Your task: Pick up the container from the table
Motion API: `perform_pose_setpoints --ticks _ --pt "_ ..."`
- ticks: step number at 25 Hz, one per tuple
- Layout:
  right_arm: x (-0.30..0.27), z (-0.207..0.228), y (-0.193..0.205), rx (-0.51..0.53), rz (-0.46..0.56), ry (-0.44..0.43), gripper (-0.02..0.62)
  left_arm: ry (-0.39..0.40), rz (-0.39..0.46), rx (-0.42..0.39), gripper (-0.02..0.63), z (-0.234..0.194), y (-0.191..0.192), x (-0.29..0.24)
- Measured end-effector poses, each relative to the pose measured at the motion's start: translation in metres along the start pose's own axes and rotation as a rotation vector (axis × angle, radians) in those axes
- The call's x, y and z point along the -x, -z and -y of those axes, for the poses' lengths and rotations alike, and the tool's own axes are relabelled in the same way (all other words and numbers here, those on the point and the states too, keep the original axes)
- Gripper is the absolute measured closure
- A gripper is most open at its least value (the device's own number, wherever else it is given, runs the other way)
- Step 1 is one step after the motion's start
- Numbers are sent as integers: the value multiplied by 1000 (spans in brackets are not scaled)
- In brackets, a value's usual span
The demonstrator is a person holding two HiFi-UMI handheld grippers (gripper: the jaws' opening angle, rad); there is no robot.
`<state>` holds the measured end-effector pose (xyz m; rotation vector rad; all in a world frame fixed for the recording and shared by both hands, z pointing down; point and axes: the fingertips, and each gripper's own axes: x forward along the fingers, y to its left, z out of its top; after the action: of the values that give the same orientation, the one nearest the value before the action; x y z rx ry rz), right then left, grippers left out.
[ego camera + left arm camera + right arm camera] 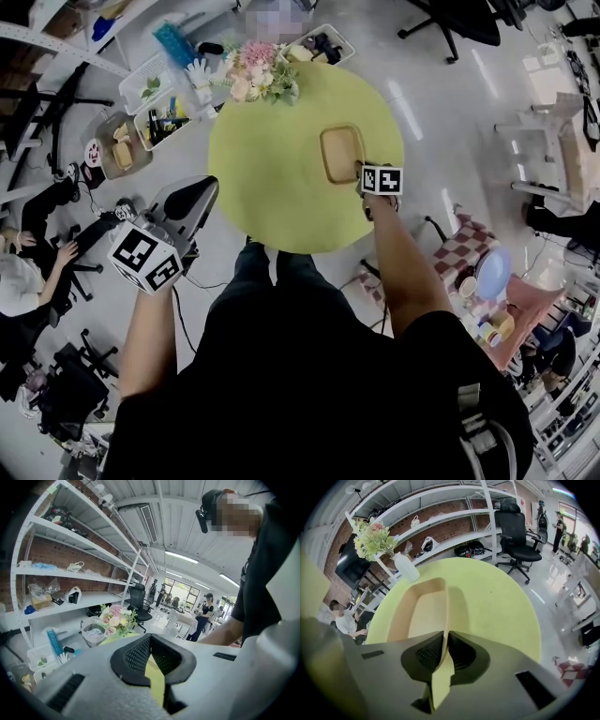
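A shallow tan rectangular container (339, 153) lies on the right part of a round yellow-green table (272, 187). My right gripper (361, 172) reaches down to the container's near right corner. In the right gripper view the container (419, 613) stretches away from the jaws, and the right gripper (444, 646) is shut on its thin side wall, which runs between the pads. My left gripper (204, 190) hangs off the table's left edge, apart from the container. In the left gripper view the left gripper (150, 641) has its pads together with nothing held.
A vase of flowers (258, 73) stands at the table's far edge. Bins of small items (155, 103) sit on the floor beyond the table at the left. A checkered seat (464, 244) is at the right. White shelves (70, 573) and an office chair (518, 536) ring the room.
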<state>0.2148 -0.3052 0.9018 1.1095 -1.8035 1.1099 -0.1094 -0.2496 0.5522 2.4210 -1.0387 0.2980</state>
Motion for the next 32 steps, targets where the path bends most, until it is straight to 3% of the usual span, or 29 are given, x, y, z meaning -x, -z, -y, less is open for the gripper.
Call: perform_pose_setpoints --ticks 32 --pt "23 -16 7 -51 1 16 583 20 24 -1 589 5 6 28"
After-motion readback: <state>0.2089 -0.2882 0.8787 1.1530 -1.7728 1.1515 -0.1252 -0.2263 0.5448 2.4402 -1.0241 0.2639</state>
